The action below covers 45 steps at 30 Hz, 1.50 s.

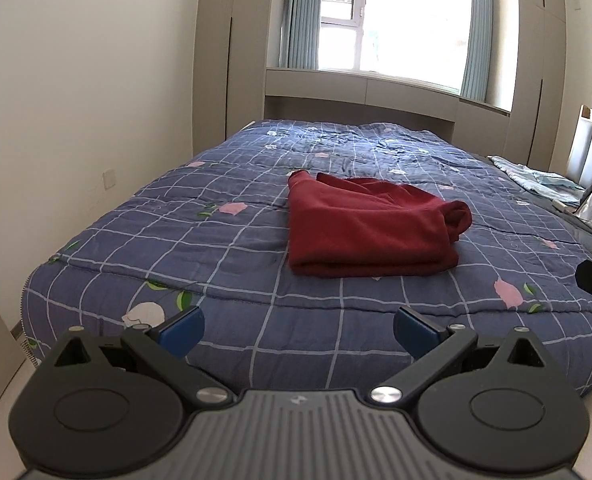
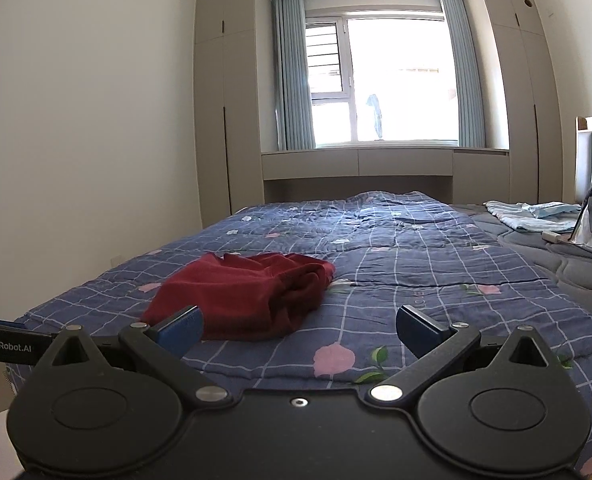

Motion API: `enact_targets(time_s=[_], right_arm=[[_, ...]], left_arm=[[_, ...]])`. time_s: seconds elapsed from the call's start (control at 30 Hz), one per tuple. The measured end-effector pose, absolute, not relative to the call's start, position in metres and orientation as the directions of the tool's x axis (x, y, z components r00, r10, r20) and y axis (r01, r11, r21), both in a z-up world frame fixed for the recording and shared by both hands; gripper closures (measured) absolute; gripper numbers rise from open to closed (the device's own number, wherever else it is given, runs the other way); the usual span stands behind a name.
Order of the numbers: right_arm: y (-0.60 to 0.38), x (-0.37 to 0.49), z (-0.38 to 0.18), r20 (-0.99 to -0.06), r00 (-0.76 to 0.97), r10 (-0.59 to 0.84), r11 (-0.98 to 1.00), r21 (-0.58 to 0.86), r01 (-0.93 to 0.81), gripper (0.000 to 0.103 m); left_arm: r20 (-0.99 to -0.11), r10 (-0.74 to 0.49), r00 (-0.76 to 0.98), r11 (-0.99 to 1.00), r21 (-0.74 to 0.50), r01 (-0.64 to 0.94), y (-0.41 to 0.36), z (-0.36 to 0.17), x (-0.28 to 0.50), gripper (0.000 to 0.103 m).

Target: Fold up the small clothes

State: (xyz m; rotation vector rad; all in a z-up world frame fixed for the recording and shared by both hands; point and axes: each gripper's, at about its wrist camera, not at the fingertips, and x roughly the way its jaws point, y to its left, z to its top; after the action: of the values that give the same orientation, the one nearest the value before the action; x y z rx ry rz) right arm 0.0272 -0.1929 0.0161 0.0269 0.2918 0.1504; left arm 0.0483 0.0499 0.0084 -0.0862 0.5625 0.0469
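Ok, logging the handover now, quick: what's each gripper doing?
Left gripper: open, empty, short of the red garment.
Right gripper: open, empty.

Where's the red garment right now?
The red garment lies folded on the quilt, mid-bed ahead of both open tongs: centre-right in the left wrist view, centre-left in the right.

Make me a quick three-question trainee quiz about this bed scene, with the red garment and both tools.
1. True or false: the left tool is shut on the red garment.
2. Which does the red garment lie on? A) blue checked quilt B) window ledge C) floor
3. Fill in: beyond the bed's far end, light comes through a ____.

Key: 1 false, both the left tool and the right tool are open and hold nothing; 2 A; 3 window.
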Motion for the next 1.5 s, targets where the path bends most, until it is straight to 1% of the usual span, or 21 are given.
enact_targets(time_s=[1.5], right_arm=[[-0.1947,0.026,0.011,-0.293,0.942,0.166,0.986,0.032,-0.164,0.001]], left_arm=[[-0.541,0.016,0.841,0.996,-0.06,-0.058,0.0479,0.0055,0.0478,0.0]])
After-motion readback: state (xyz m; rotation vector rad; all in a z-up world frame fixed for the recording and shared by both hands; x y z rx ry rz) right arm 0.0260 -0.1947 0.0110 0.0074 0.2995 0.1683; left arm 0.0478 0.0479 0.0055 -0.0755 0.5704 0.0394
